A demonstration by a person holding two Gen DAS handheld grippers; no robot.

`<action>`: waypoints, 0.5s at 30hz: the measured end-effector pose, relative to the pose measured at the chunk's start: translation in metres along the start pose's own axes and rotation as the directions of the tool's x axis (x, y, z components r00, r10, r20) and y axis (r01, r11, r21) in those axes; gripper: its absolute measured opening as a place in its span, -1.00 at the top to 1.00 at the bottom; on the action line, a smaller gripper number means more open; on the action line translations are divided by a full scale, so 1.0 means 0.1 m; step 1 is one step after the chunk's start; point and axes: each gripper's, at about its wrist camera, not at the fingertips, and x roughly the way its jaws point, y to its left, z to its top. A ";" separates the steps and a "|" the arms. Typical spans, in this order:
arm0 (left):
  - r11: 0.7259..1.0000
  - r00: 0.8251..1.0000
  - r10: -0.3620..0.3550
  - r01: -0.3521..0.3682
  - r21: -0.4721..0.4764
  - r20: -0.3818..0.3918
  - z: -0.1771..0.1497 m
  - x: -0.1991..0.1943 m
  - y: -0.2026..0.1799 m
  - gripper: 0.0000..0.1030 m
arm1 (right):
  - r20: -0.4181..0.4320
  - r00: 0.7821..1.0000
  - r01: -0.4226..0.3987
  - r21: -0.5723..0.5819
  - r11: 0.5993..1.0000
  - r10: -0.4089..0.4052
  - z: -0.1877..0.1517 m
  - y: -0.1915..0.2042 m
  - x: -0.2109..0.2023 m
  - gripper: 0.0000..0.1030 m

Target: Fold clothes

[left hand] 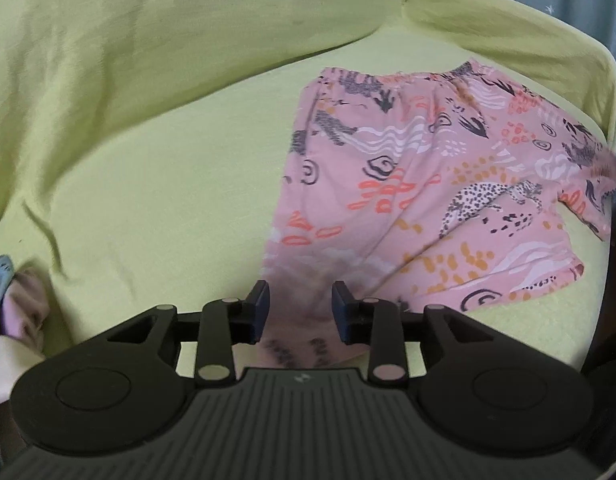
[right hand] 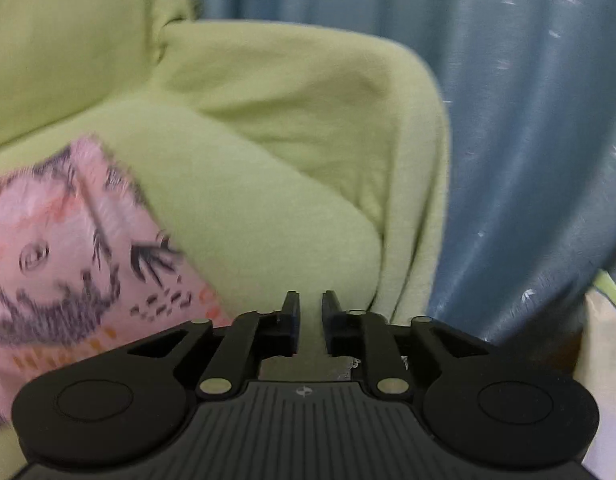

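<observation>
Green-covered sofa [left hand: 155, 168], blue curtain [right hand: 528, 140] behind its armrest.

Pink patterned garment [left hand: 420, 184] lies spread on the seat cushion, toward the armrest side; its near edge runs between the fingers of the left gripper [left hand: 300, 308], which stand apart with blurred fabric in the gap — grip not certain. Right gripper [right hand: 308, 316]: fingers narrowly parted, nothing between them, over the cushion edge just beside the garment. More clothes [left hand: 11, 304] bunched at the seat's far left.
</observation>
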 end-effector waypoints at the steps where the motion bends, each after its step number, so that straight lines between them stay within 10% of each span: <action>1: 1.000 1.000 -0.007 0.007 -0.010 0.001 -0.02 -0.02 0.03 0.36 | 0.000 0.999 -0.050 0.007 0.999 0.050 0.01 0.03 -0.09 0.63; 9: 0.997 0.999 -0.052 0.051 -0.053 -0.003 -0.19 0.05 0.03 0.24 | -0.149 0.874 -0.483 -0.176 0.858 0.462 -0.27 0.96 -0.79 0.37; 15: 0.997 0.997 -0.070 0.071 -0.024 0.024 -0.25 0.03 -0.03 0.21 | -0.153 0.900 -0.389 -0.704 0.594 0.408 -0.95 1.89 -1.20 0.38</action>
